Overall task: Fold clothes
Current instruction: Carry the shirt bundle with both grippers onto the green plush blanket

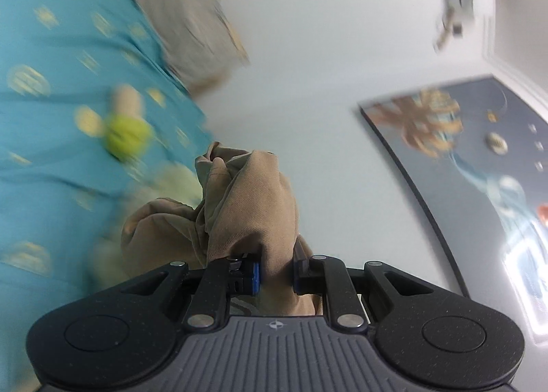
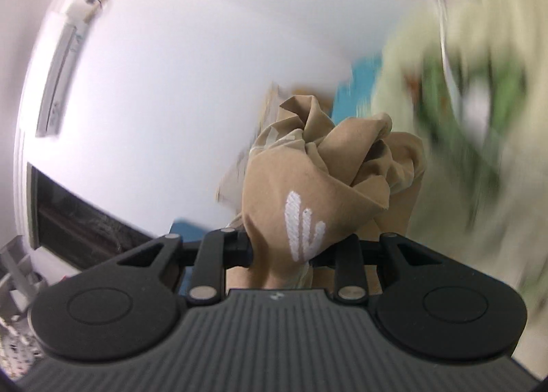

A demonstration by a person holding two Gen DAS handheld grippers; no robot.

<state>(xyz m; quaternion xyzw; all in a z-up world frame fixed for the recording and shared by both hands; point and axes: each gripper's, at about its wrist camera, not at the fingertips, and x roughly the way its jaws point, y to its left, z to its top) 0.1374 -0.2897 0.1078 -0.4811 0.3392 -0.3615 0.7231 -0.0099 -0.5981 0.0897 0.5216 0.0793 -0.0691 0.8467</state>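
Tan cloth [image 1: 253, 207] is bunched up and pinched between the jaws of the left gripper [image 1: 275, 277], and the right gripper [image 2: 284, 251] is likewise clamped on a crumpled wad of the same tan cloth [image 2: 308, 186], where a white stitched mark [image 2: 303, 231] shows. Behind the left gripper lie a blurred turquoise sheet with yellow spots [image 1: 61, 83] and a white wall [image 1: 325, 49] bearing a framed picture [image 1: 479, 169]. Beyond the right gripper, a blurred pale green fabric [image 2: 462, 118] fills the right side, with the white wall [image 2: 171, 83] on the left.
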